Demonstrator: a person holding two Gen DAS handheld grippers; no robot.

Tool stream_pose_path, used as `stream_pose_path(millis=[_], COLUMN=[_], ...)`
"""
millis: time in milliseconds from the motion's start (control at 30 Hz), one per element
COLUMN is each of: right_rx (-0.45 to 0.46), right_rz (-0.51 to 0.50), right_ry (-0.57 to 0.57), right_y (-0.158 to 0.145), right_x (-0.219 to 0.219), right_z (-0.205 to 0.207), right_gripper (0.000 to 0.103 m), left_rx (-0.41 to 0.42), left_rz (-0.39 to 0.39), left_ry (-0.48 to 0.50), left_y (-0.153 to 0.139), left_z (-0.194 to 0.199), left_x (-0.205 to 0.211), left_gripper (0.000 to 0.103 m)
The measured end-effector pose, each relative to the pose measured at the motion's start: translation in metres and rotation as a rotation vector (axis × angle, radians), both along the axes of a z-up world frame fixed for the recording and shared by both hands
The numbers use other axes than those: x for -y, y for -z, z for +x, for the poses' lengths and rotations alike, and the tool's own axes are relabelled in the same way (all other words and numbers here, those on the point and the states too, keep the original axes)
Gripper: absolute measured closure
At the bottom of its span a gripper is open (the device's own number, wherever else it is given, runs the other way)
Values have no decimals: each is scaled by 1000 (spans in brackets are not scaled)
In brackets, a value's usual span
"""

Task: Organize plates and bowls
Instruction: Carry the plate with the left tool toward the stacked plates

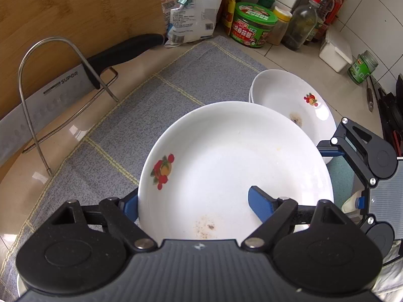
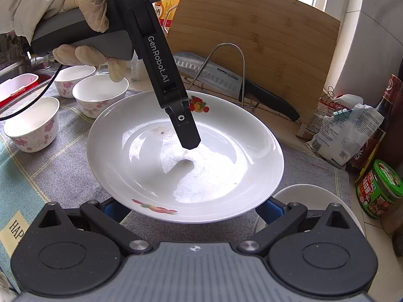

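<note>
A white plate with fruit prints (image 1: 226,166) fills the left wrist view; my left gripper (image 1: 196,205) straddles its near rim, one blue finger under the rim and one (image 1: 260,205) over the inside. The same plate (image 2: 186,166) shows in the right wrist view, with the left gripper's finger (image 2: 186,130) reaching into it. My right gripper (image 2: 189,210) has its blue fingers wide apart beneath the plate's near edge; whether it touches is unclear. A second white plate stack (image 1: 294,100) lies beyond, and shows in the right wrist view (image 2: 307,201). Three floral bowls (image 2: 100,94) stand left.
A grey checked mat (image 1: 151,100) covers the counter. A cleaver (image 1: 50,95) leans in a wire rack (image 1: 32,80) before a wooden board (image 1: 75,7). Bags, jars and bottles (image 1: 254,25) crowd the back. A sink (image 2: 15,75) lies far left.
</note>
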State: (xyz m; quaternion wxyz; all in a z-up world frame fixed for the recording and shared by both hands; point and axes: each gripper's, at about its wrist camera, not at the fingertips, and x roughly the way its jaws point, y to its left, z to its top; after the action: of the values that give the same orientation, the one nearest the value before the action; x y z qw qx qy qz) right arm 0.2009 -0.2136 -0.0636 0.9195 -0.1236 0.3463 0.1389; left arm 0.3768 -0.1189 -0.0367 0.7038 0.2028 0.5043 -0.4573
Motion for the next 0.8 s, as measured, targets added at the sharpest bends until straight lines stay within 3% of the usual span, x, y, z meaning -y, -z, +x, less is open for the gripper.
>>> stream_pose_path(millis=[800], right_rx=[9], right_rz=[-19], right_ry=[222], right_y=[-11], right_x=[77], right_z=[-47], right_gripper=[0], left_rx=[5], left_rz=[-11], left_ry=[205], left_y=[5], left_z=[-30], left_x=[105], left_gripper=[18])
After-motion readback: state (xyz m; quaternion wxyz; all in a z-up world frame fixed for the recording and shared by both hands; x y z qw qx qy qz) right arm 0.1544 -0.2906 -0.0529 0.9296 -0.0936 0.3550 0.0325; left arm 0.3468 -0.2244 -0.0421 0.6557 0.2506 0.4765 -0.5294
